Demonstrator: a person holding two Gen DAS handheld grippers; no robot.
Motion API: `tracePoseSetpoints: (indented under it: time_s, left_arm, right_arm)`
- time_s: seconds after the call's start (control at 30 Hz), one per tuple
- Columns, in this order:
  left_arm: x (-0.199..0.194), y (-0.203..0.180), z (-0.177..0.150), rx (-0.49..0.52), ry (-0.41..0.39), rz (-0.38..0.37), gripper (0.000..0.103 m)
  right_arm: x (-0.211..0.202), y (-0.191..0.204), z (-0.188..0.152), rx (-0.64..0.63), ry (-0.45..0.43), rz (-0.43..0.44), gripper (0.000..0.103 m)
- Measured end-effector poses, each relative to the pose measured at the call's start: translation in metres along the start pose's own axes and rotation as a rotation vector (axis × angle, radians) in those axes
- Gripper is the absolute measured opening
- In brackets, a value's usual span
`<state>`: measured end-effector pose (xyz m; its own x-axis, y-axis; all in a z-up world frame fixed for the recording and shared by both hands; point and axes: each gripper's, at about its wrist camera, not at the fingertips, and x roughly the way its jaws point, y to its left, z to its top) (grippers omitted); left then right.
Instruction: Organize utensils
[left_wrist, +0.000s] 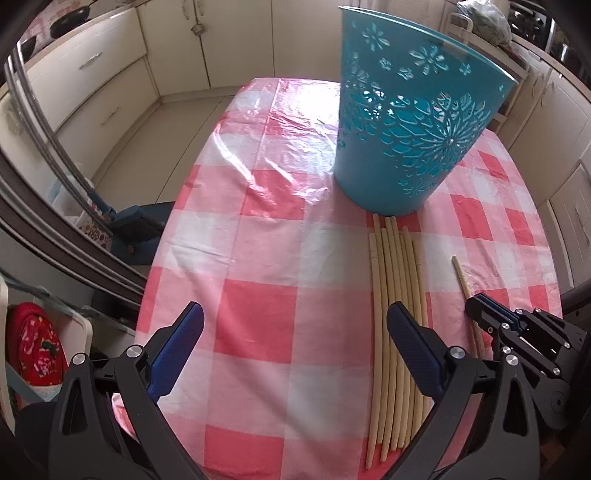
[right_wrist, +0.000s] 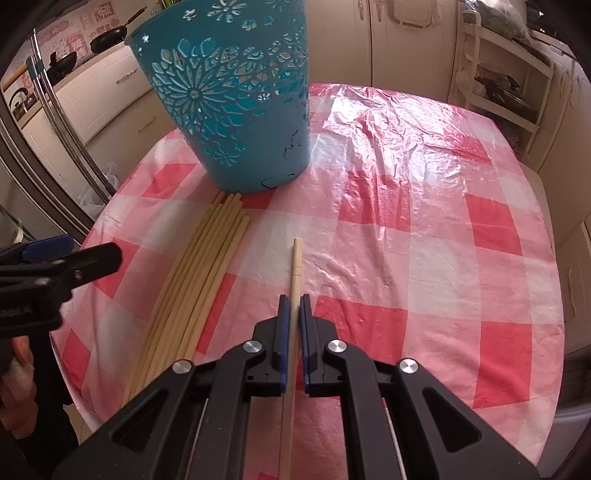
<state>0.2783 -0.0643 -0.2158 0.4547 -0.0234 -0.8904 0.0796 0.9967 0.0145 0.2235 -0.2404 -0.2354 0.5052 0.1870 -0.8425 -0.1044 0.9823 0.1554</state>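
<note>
One chopstick (right_wrist: 296, 266) is clamped in the right tool (right_wrist: 294, 301), jaws closed on it, lying on the checked worktop (right_wrist: 424, 229). Left tool (left_wrist: 295, 328) stands open, empty. A bundle (left_wrist: 397, 295) lies near the teal basket (left_wrist: 413, 122), its far ends just beside the base.

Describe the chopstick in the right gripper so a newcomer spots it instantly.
Find the blue cut-out basket on the checked tablecloth. In front of it lies a bundle of chopsticks. The single chopstick lies apart, to the bundle's right, clamped in the right gripper.
</note>
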Motion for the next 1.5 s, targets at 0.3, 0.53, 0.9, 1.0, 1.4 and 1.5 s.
tracePoseSetpoints:
  time_s: [0.3,0.53,0.9,1.0,1.4,1.5]
  left_arm:
    - [0.031,-0.021,0.008,0.052,0.028,0.078,0.095]
    - [0.040,-0.024,0.012,0.065,0.034,0.081,0.095]
    - [0.045,-0.023,0.016,0.067,0.037,0.042,0.072]
    - [0.045,-0.026,0.017,0.089,0.022,-0.009,0.050]
    - [0.023,-0.011,0.019,0.084,0.060,-0.154,0.005]
    - [-0.017,0.012,0.027,0.034,0.003,-0.201,0.005]
  right_arm:
    - [0.001,-0.009,0.001,0.048,-0.009,0.067,0.006]
    - [0.000,-0.011,0.000,0.068,-0.005,0.090,0.006]
    - [-0.002,-0.013,0.000,0.065,-0.007,0.091,0.006]
    - [0.000,-0.010,0.000,0.063,-0.011,0.086,0.006]
    - [0.002,-0.008,0.003,0.042,-0.021,0.083,0.006]
    - [0.003,-0.008,0.003,0.047,-0.021,0.084,0.006]
